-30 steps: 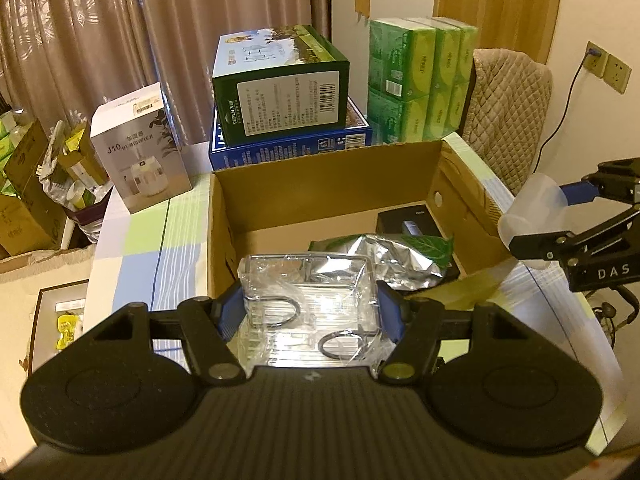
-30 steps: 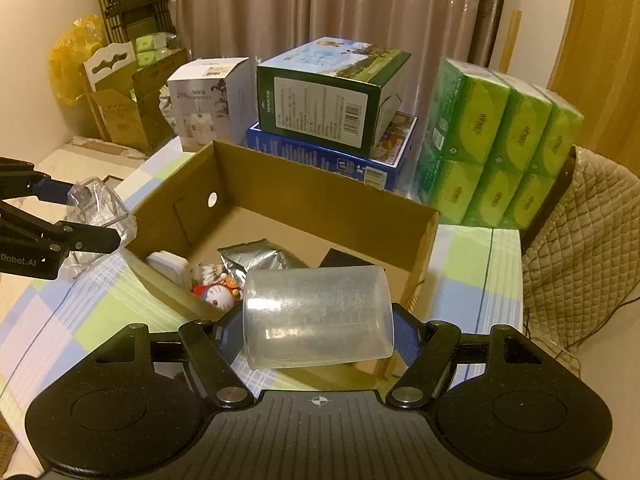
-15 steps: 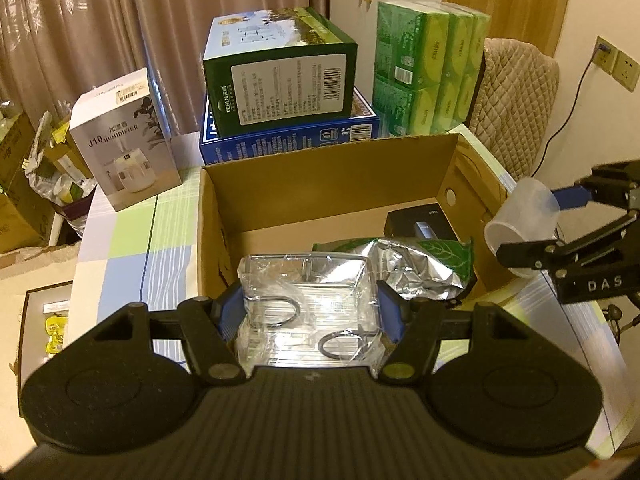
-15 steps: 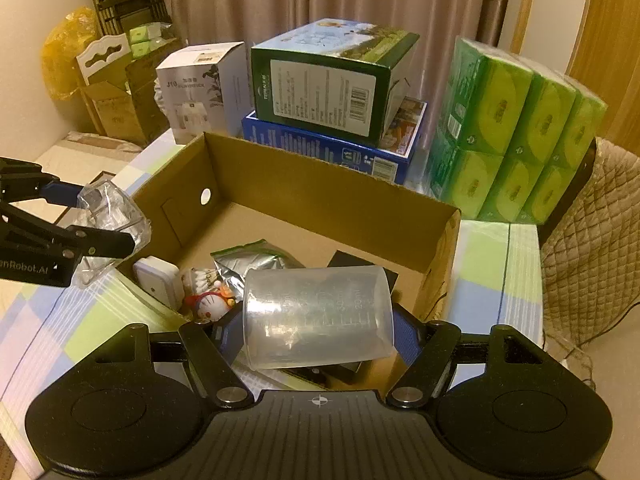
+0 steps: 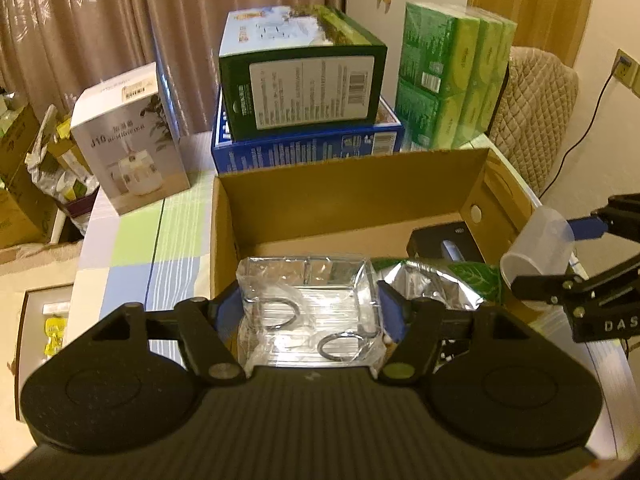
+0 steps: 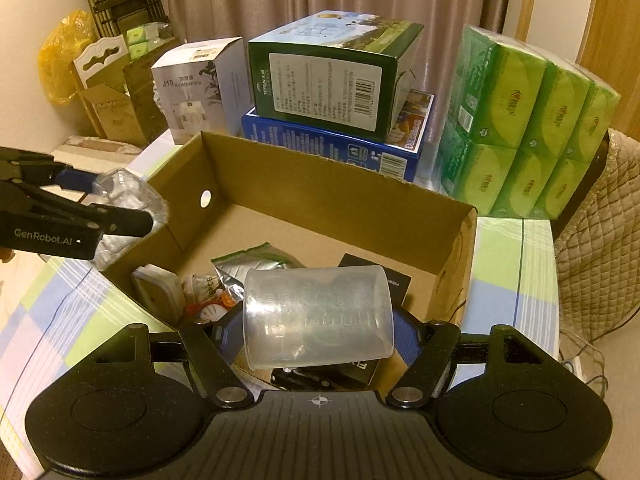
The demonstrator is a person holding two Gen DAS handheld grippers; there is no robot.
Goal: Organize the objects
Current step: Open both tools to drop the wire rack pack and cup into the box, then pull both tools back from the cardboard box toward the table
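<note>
An open cardboard box stands on a checked tablecloth. My left gripper hangs over the box's near left corner. Its jaws are opening, with a clear plastic bag holding two metal rings still between them, and the pads stand just off the bag. My right gripper is shut on a translucent measuring cup lying sideways over the box's right end. Inside the box lie a silver foil pouch, a black box, a white plug and a small toy.
Behind the box a green carton rests on a blue box. Green tissue packs stand at the back right, and a white humidifier box at the back left. A quilted chair is at the right.
Both grippers have come forward and down over the cardboard box. The left jaws have spread apart around the bag. The right grip on the cup is unchanged.
</note>
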